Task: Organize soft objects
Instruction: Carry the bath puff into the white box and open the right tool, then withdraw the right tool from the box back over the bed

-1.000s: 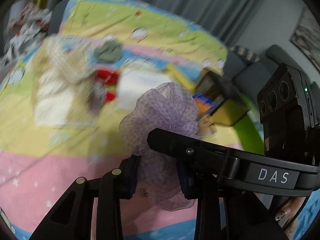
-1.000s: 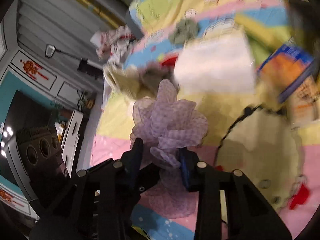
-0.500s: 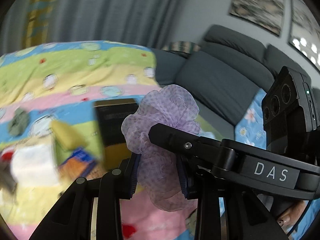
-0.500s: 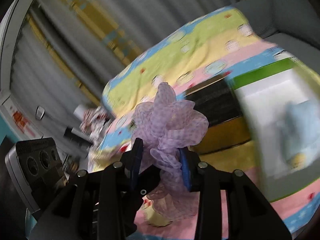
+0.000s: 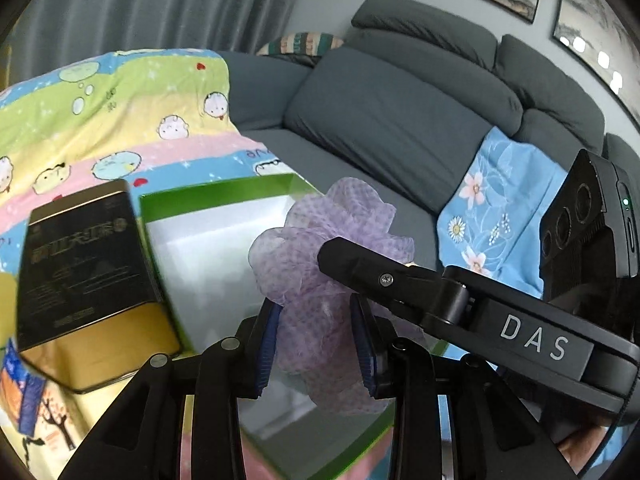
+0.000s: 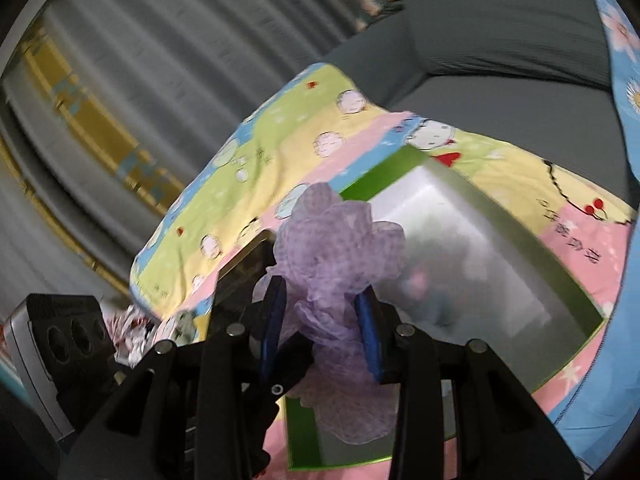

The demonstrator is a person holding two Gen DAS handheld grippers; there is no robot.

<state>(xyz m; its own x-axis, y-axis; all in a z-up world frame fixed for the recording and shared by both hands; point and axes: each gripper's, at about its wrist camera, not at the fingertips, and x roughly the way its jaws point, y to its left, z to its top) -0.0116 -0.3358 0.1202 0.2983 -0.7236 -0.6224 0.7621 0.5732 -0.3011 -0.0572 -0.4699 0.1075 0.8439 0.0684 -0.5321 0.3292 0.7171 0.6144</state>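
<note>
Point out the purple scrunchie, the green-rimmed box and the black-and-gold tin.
purple scrunchie (image 5: pixel 316 280): left wrist view, ruffled fabric above the pads.
green-rimmed box (image 5: pixel 224 192): left wrist view, far green rim.
black-and-gold tin (image 5: pixel 80 264): left wrist view, black lid face.

grey sofa (image 5: pixel 400 120) | blue floral cloth (image 5: pixel 496 216) on it | black-gold tin (image 5: pixel 80 272) | grey curtains (image 6: pixel 180 60)

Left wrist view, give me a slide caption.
Both grippers, left and right, clamp a purple scrunchie over the green-rimmed box.
</note>
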